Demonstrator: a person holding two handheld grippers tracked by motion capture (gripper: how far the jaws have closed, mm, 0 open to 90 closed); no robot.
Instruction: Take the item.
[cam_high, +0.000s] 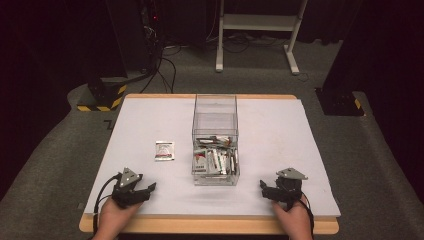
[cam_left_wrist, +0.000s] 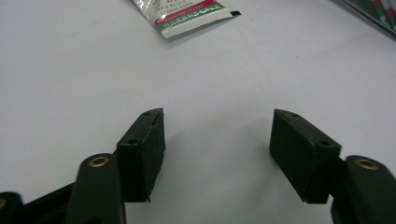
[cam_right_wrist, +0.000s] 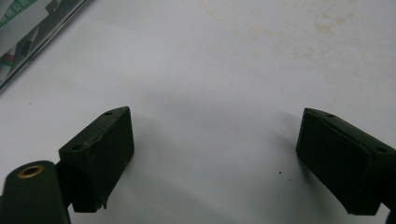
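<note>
A dim room with cables and a white frame stand lies behind a pale surface (cam_high: 280, 130) in the high view, where a clear box (cam_high: 215, 140) stands upright at the middle, its front half stocked with a loose heap of sachets (cam_high: 216, 159) and its rear half looking bare. One lone sachet (cam_high: 164, 150) lies flat on the surface, just left of the box and apart from it. The left claw (cam_high: 150, 190) rests near the front edge, short of that packet, and the right claw (cam_high: 262, 187) rests at the front right, beside the box's corner. In the left gripper view the jaws stand wide apart with nothing between them, and the sachet (cam_left_wrist: 187, 13) lies ahead, its sealed end nearest. It looks light, thin, limp and probably slick, so it would likely best be pinched across a crimped edge rather than pressed flat. In the right gripper view the jaws are likewise released and bare over the surface, with the box wall (cam_right_wrist: 32, 42) at the upper left.
</note>
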